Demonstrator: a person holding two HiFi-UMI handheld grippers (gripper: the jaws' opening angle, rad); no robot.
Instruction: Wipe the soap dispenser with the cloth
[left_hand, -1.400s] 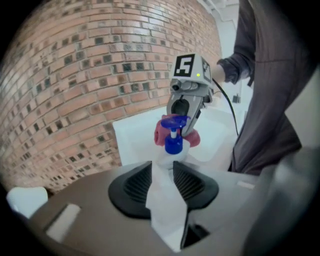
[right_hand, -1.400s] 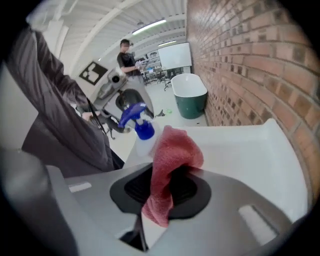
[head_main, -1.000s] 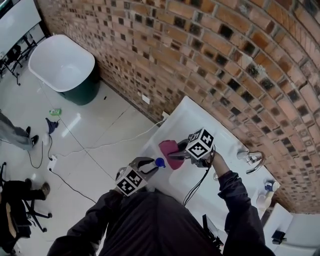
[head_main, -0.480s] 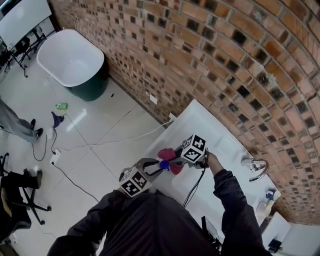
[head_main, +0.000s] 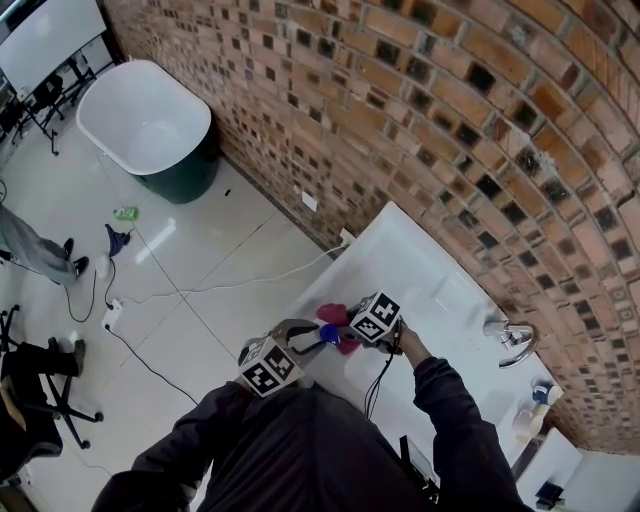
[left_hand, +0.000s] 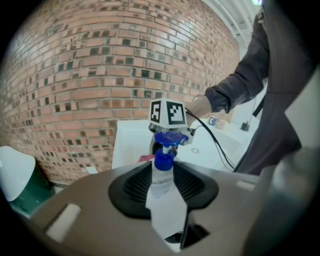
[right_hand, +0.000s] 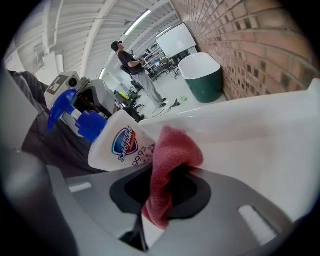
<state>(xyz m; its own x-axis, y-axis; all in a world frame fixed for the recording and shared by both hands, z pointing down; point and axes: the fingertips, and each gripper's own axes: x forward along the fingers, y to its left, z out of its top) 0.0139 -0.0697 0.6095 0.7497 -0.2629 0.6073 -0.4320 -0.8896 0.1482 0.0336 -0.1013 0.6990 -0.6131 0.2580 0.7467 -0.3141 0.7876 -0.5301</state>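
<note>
A clear soap dispenser (left_hand: 161, 177) with a blue pump head (left_hand: 165, 148) stands between the ribbed pads of my left gripper (left_hand: 162, 182), which is shut on its body. In the right gripper view the same bottle (right_hand: 120, 142) shows its printed label and lies tilted, blue pump to the left. My right gripper (right_hand: 167, 187) is shut on a red cloth (right_hand: 170, 165), and the cloth rests against the bottle's side. From the head view both grippers meet over the near left corner of the white counter (head_main: 420, 270), with the pump (head_main: 327, 332) and cloth (head_main: 335, 318) between them.
A chrome tap (head_main: 512, 340) stands at the counter's right, with a small bottle (head_main: 527, 412) beyond it. The brick wall (head_main: 420, 110) runs behind. A white tub (head_main: 145, 120) stands on the floor at the left, cables trail nearby, and a person (right_hand: 131, 62) stands far off.
My right gripper has come down and toward me with the red cloth, from above the counter to the dispenser's side. The left gripper and the bottle have stayed where they were.
</note>
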